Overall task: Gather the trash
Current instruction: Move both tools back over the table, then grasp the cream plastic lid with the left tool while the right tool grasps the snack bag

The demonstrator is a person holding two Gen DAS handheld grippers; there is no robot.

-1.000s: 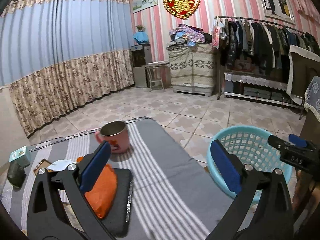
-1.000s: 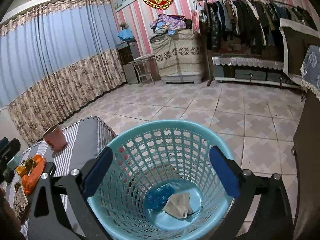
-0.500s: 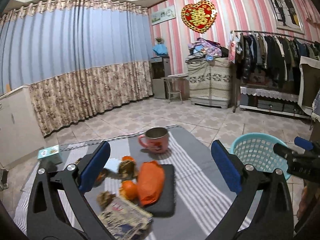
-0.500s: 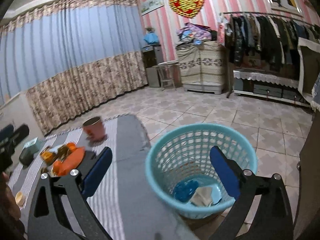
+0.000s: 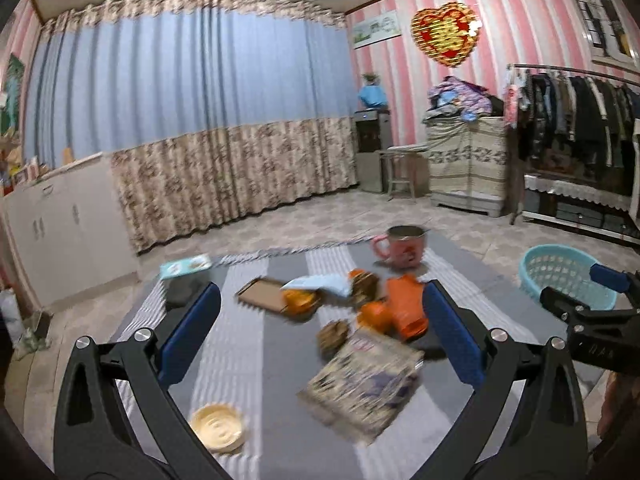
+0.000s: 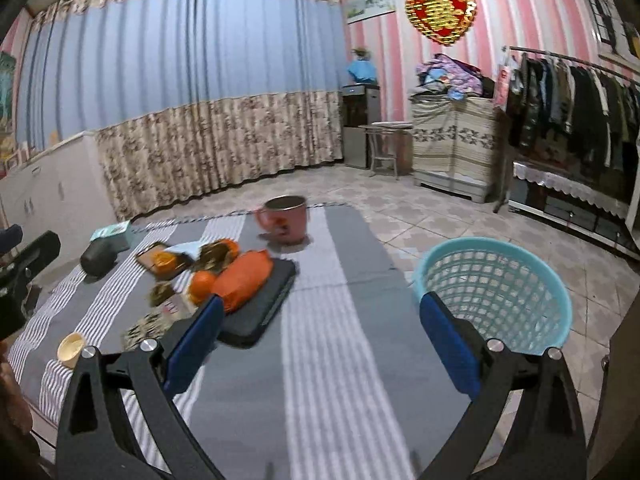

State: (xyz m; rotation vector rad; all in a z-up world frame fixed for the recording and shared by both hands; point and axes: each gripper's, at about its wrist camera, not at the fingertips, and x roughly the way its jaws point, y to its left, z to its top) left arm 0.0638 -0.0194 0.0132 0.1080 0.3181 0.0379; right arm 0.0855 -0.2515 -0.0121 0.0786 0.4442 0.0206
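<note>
Two open grippers hover over a striped table of clutter, with a trash basket on the floor beside it.

The table wears a grey and white striped cloth and fills the lower part of both views. The blue basket stands on the tiled floor just off the table's right edge. The left gripper and the right gripper both hold their jaws spread wide, with nothing between them. A printed wrapper lies near the table's middle, below the left gripper's view. An orange bag rests on a black pad, touching an orange fruit. A pink mug stands upright at the far edge. A crumpled tissue lies over more fruit, and a small cream lid sits apart near the front.
</note>
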